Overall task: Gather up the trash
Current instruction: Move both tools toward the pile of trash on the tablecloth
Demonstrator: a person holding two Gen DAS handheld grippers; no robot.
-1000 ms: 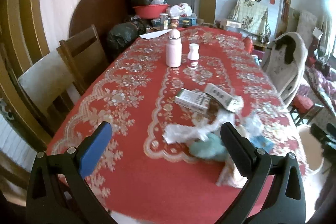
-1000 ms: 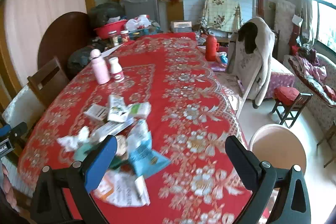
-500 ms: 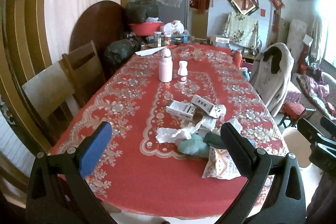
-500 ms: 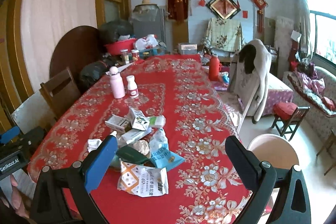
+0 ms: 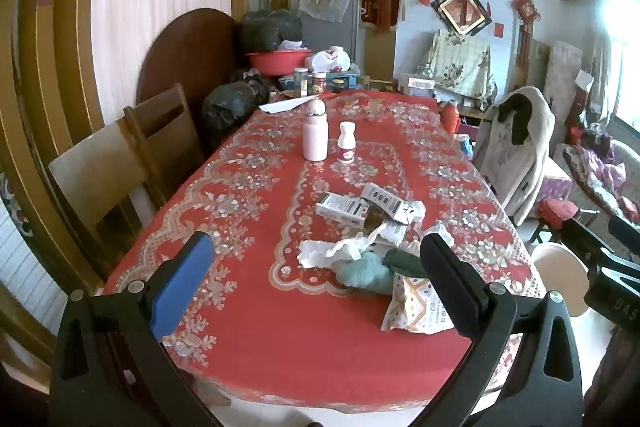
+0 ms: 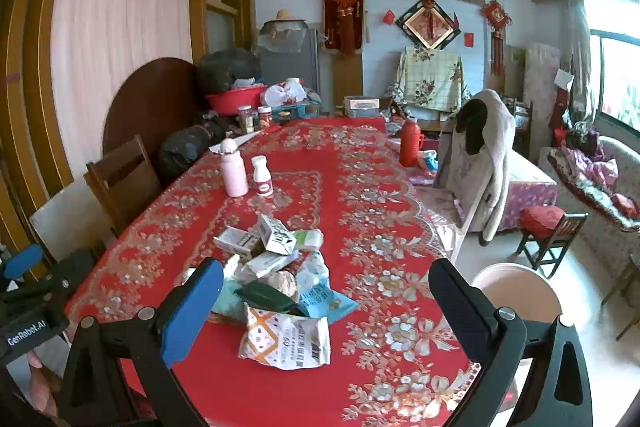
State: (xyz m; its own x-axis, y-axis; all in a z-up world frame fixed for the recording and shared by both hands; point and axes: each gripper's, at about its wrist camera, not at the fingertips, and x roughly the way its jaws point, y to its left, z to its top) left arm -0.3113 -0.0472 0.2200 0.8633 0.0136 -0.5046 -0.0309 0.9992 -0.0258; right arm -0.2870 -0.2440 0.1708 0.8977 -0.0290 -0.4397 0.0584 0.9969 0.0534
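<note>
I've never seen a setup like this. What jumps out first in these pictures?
The long table in its red flowered cloth fills both views, with a heap of trash near its close end: wrappers, small cartons and crumpled paper. Farther down the table stand a pink bottle and a small white bottle, side by side. At the bottom of each picture an open claw frames the scene, the left claw and the right claw, both empty.

bin (image 6: 520, 291) partly hidden by tongs
</note>
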